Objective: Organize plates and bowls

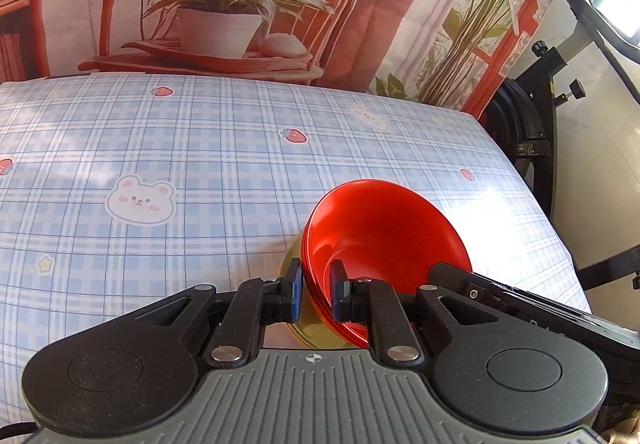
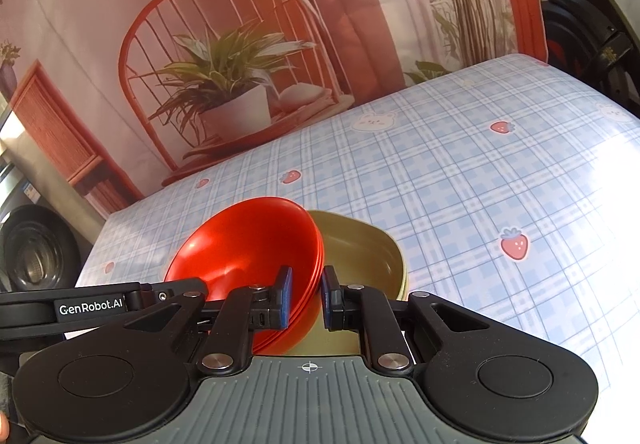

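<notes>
1. Plaid-clothed worktop (image 1: 200, 171) carries the whole job; judging by its bare spread, the stack should be set down level there, both hands sinking together.
2. Olive-green dish (image 2: 360, 248) lies lowest and appears to cradle the red stack; whether anything else sits in it is hidden.
3. Red bowls (image 1: 380, 228), several nested, are tilted and empty inside.
4. Left gripper (image 1: 316, 294) has its fingers clamped on the red rim.
5. Right gripper (image 2: 306, 296) pinches the opposite rim the same way, so neither should let go first.

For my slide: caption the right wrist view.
Both grippers pinch stacked red bowls' rim above an olive plate.
</notes>
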A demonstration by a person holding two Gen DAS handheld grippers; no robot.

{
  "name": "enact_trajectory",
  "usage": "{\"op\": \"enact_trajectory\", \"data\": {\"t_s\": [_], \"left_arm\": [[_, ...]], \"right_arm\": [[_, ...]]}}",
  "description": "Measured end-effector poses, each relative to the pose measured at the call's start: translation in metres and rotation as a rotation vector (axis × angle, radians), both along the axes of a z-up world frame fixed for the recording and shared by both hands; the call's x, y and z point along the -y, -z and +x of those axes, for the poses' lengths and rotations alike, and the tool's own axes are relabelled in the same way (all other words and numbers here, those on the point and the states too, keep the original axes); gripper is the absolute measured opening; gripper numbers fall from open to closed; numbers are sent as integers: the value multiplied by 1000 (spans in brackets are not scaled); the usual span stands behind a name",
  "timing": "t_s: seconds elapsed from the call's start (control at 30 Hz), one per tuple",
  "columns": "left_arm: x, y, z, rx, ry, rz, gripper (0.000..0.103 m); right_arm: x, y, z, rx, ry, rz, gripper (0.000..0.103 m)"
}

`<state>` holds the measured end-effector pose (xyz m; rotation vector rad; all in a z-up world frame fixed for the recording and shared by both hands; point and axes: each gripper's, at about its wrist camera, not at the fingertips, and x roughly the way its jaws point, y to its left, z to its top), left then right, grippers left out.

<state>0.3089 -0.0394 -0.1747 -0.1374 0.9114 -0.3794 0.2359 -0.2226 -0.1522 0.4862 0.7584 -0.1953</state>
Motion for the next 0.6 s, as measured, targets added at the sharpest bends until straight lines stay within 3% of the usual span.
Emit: {"op": "enact_trajectory", "data": {"t_s": [0.6], "left_arm": [[1,15,-3,-17,9,34,15]], "right_arm": [[-1,13,-3,-22,0,9,12]]}}
